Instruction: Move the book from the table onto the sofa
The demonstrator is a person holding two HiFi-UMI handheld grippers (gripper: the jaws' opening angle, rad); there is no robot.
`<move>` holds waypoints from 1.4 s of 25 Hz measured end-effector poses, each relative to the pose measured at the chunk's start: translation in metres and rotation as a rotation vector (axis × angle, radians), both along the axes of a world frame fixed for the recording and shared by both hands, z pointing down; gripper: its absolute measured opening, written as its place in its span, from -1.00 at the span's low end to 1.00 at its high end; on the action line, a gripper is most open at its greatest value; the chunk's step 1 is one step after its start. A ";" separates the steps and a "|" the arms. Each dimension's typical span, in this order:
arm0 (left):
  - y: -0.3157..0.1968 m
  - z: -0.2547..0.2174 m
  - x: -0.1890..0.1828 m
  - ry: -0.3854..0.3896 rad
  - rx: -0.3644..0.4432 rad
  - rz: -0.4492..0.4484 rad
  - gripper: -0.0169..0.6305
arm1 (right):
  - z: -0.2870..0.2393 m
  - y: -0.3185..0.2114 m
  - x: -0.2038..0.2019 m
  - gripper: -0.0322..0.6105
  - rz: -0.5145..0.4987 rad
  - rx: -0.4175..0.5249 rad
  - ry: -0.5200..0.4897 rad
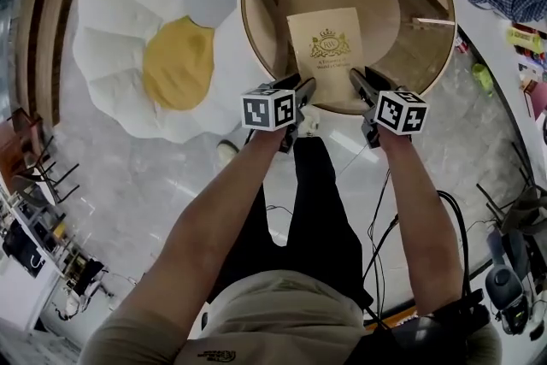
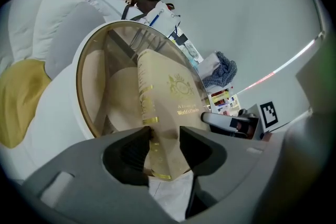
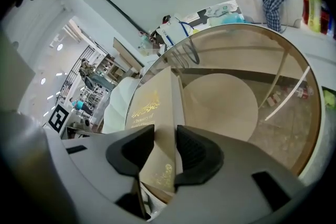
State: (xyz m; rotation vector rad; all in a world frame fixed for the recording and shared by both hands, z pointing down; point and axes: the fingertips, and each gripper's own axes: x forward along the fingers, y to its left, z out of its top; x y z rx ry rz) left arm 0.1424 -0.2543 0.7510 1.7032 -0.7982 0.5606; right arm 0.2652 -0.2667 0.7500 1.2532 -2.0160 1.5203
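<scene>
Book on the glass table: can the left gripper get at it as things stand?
Probably yes. The left gripper already has the near corner of the book between its jaws, which look closed on it; nothing blocks the way.

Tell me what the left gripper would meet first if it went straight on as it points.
The book: its spine corner already sits between the jaws of the left gripper, which look closed on it. Beyond it lies the glass table, though depth is unclear.

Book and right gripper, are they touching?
Touching. The right gripper view shows the book filling the gap, both pads of the right gripper pressed against it.
</scene>
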 end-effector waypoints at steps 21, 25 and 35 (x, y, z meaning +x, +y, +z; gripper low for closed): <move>0.060 -0.083 -0.201 -0.018 0.113 -0.154 -0.39 | -0.095 0.055 -0.201 -0.55 -0.061 0.121 -0.031; 0.069 -0.084 -0.257 -0.030 0.113 -0.208 -0.39 | -0.095 0.061 -0.257 -0.55 -0.116 0.122 -0.042; 0.082 -0.044 -0.365 -0.072 0.090 -0.340 -0.39 | -0.048 0.068 -0.365 -0.55 -0.259 0.089 -0.064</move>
